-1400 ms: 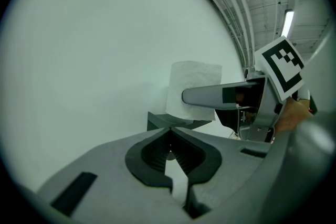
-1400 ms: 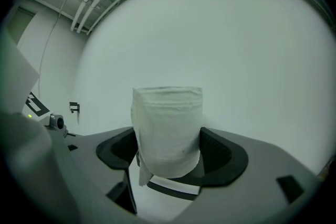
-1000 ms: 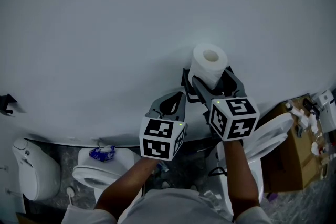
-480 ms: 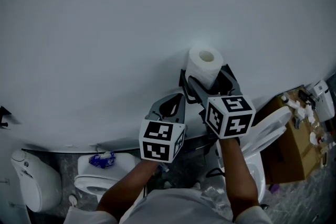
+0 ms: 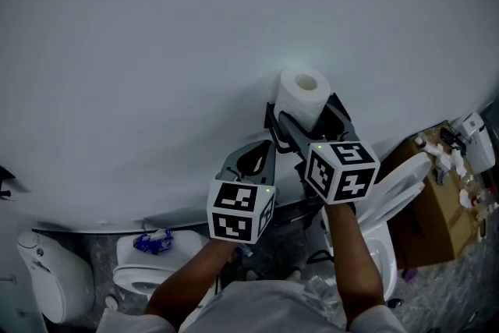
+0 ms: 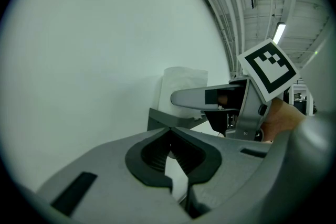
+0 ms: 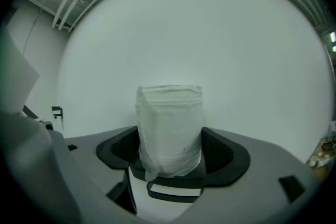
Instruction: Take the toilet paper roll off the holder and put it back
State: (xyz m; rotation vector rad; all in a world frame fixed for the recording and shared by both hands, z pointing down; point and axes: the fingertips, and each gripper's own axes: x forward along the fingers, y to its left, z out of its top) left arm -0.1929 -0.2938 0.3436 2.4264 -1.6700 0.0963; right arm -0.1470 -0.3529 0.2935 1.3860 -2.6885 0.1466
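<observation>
While the right gripper (image 7: 170,155) clamps its scooped, ribbed black pads on the lower half of the toilet paper roll (image 7: 169,123), the roll stands upright directly over the dark holder (image 7: 178,180). I cannot tell whether it is touching. Over the last second the roll has drifted slightly left and toward the wall (image 5: 156,51), then almost stopped in the last half second. That suggests the return leg, with the roll about to be seated (a judgement only).

The roll is a soft white cylinder of faintly embossed paper, with a loose edge hanging at its lower left and a hollow core showing in the head view. The holder looks rigid, a flat dark ledge with a loop beneath. The left gripper (image 6: 169,139), jaws together on nothing, hovers just beside it. The wall is smooth, matt and pale.
</observation>
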